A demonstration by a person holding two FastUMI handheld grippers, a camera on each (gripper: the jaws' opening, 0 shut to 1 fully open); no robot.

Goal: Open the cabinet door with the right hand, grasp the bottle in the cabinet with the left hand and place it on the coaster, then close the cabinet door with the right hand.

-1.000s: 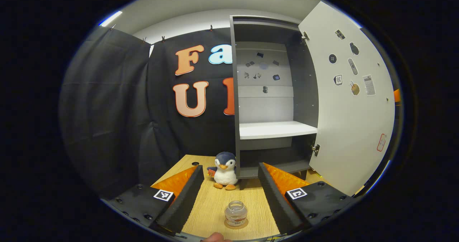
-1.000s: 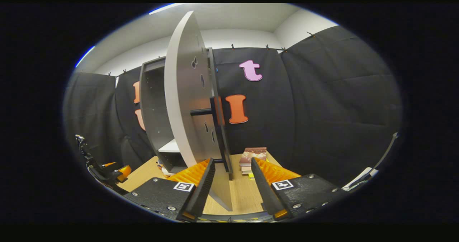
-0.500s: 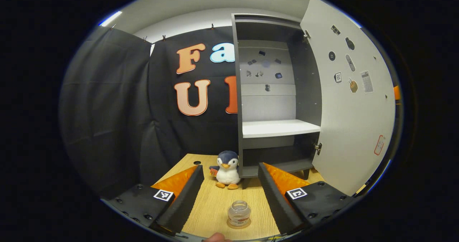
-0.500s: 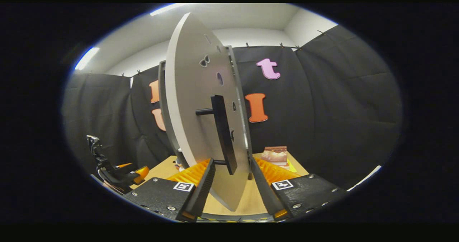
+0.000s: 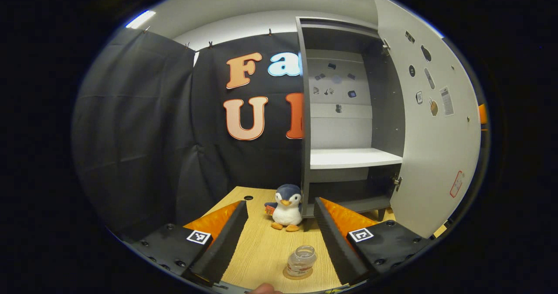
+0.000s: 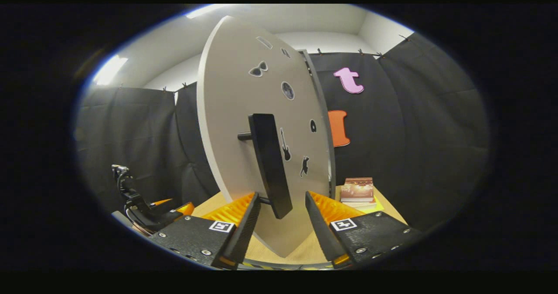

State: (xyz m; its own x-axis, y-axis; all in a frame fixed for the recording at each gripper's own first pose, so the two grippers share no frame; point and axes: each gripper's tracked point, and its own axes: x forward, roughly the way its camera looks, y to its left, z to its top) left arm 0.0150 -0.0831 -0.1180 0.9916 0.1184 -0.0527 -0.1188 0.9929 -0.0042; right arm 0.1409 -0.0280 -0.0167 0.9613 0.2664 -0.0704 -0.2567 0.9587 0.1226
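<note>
Left gripper (image 5: pixel 279 237), jaws spread wide, above a wooden table (image 5: pixel 261 250). Between the fingers, a small glass bottle (image 5: pixel 301 261) upright on a round coaster (image 5: pixel 290 275). Beyond, a plush penguin (image 5: pixel 286 207) beside an open grey cabinet (image 5: pixel 340 124). Right gripper (image 6: pixel 281 224), jaws parted, at the cabinet door (image 6: pixel 244 111) near its black handle (image 6: pixel 270 165); contact unclear.

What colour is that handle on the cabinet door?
Black. The handle stands out against the pale grey door, best in the right gripper view.
</note>
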